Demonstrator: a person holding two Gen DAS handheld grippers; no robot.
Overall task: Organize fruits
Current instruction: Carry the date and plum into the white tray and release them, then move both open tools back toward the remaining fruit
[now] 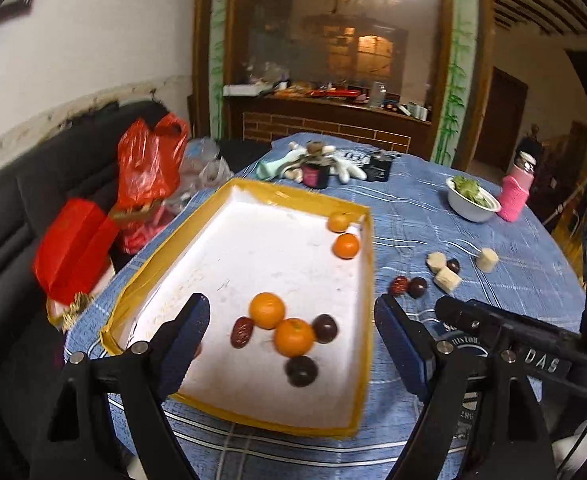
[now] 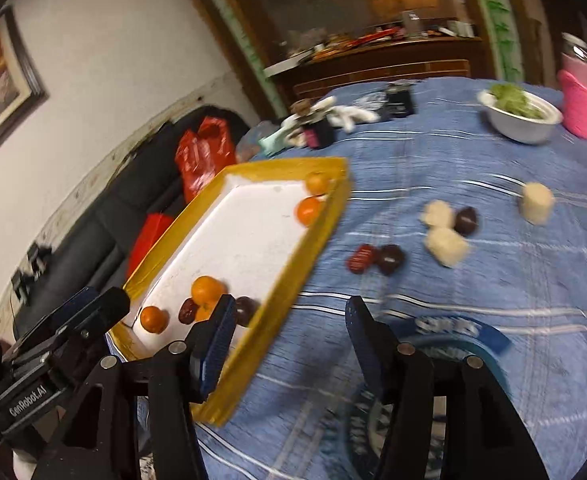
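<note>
A white tray with a yellow rim [image 1: 367, 280] lies on the blue cloth. In it are two oranges [image 1: 267, 310], a red date [image 1: 240, 332] and two dark round fruits [image 1: 301, 371] at the near end. Two more oranges [image 1: 346, 245] sit in its far right corner. My left gripper [image 1: 291, 304] hangs open above the near cluster, holding nothing. On the cloth right of the tray lie a red date [image 2: 360, 258], two dark fruits [image 2: 390, 258] and three pale chunks [image 2: 447, 246]. My right gripper [image 2: 289, 308] stands open and empty over the tray's rim [image 2: 321, 220].
A white bowl of greens [image 1: 471, 200] and a pink bottle [image 1: 515, 194] stand at the far right. Soft toys and small dark items [image 1: 313, 164] crowd the table's far edge. Red bags [image 1: 149, 160] rest on a black sofa left of the table.
</note>
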